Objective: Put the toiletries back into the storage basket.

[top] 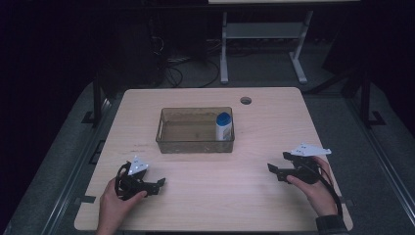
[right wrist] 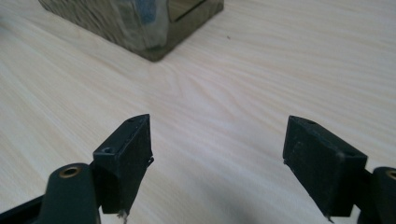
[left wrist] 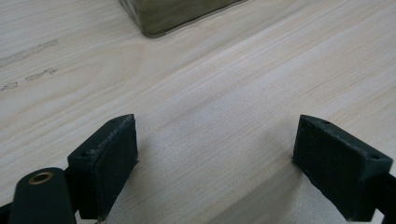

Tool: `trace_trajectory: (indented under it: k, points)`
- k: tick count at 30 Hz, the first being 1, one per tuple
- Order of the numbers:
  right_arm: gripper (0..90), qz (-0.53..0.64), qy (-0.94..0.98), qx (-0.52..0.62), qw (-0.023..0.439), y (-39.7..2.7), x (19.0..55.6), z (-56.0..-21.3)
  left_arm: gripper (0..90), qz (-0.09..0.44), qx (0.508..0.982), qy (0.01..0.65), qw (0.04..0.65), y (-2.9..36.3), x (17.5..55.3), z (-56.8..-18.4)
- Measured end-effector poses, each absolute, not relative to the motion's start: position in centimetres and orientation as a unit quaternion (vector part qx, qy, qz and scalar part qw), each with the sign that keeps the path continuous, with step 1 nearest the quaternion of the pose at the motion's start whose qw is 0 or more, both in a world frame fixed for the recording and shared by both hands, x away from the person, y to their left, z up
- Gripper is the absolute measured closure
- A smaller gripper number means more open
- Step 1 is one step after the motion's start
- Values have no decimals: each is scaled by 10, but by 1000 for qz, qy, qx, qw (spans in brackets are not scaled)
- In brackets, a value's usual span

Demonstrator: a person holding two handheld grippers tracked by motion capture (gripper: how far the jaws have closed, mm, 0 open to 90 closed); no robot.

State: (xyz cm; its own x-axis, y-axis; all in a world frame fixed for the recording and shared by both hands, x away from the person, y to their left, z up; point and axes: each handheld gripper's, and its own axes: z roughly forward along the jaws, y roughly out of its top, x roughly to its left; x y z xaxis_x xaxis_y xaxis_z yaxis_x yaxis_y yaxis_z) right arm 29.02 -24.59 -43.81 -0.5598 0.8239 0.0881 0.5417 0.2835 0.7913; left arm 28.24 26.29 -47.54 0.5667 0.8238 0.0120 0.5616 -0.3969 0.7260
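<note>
White bottle [top: 224, 127] with a blue cap stands upright inside the clear plastic bin [top: 195, 143], in the bin's right-hand end as seen from the high view, close against the right wall. Rest of the bin interior shows only its brownish floor. Bin sits on the table [top: 210, 205] slightly behind centre, long side facing the person.

In the right gripper view the bottle [right wrist: 144, 18] appears blurred through the bin's near corner [right wrist: 187, 32]; blue of the cap just discernible through the wall. In the left gripper view one corner of the bin [left wrist: 163, 21] shows at top, contents not discernible.

Left hand-held gripper [top: 155, 184]: held in the person's left hand [top: 113, 203], low over the front-left part of the table, pointing right and slightly toward the bin. Jaws spread wide, bare wood between them, nothing held. Well apart from the bin.

Right hand-held gripper [top: 273, 169]: held in the right hand [top: 313, 188], over the front-right part of the table, pointing left toward the bin. Jaws likewise spread wide, nothing between them. Grey three-cornered plate on top, cable trailing back along the wrist. Also well apart from the bin.

Table surface: light wood grain, a few faint scuff marks [left wrist: 32, 74] left of the bin, round cable hole [top: 245, 100] near the back edge.
</note>
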Motion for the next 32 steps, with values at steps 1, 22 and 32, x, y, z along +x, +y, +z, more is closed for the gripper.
trace_trajectory:
  k: [1, 22, 32]
  points:
    - [230, 408, 783, 438, 172, -248, 288, -440, 126, 189, 814, 425, 347, 263, 282, -475]
    - [231, 340, 799, 466, 171, -276, 258, -470, 126, 189, 814, 426, 347, 263, 282, -475]
    - [191, 334, 802, 463, 176, -283, 251, -477, 126, 189, 814, 426, 347, 263, 282, -475]
